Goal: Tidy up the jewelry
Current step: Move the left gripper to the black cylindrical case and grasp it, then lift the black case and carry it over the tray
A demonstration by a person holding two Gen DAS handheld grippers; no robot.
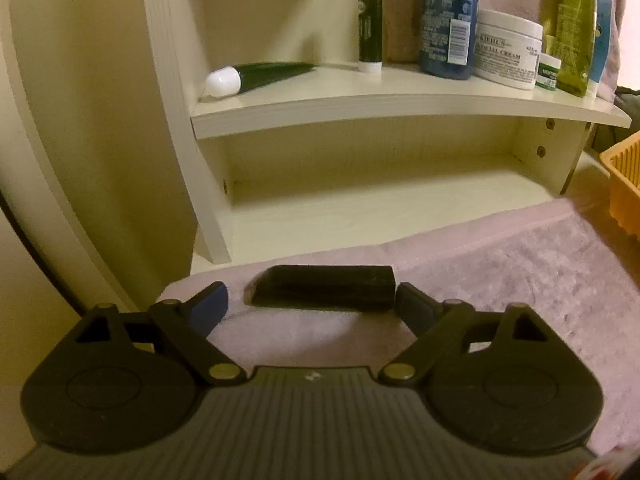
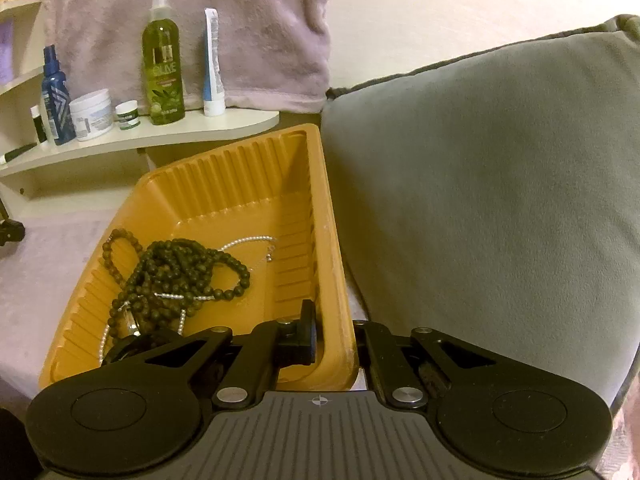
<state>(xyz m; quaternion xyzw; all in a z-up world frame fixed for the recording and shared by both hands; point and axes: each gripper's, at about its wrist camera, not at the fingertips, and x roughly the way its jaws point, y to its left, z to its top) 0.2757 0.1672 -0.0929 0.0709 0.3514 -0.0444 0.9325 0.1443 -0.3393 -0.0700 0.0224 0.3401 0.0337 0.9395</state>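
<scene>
In the left wrist view my left gripper (image 1: 312, 300) is open, its jaws on either side of a black oblong case (image 1: 324, 287) lying on the pink towel (image 1: 500, 272); the right finger touches the case's end, the left stands apart. In the right wrist view my right gripper (image 2: 335, 340) is shut on the near right wall of an orange ribbed tray (image 2: 240, 184), one finger inside, one outside. The tray holds dark bead necklaces (image 2: 176, 268), a thin pearl strand (image 2: 248, 240) and a round black item at its near corner.
A white shelf unit (image 1: 360, 108) carries a tube, bottles and cream jars; its lower compartment (image 1: 380, 184) is open. A grey cushion (image 2: 500, 200) presses against the tray's right side. A pink towel (image 2: 192, 20) hangs behind the shelf. The tray's corner (image 1: 624, 184) shows at the right.
</scene>
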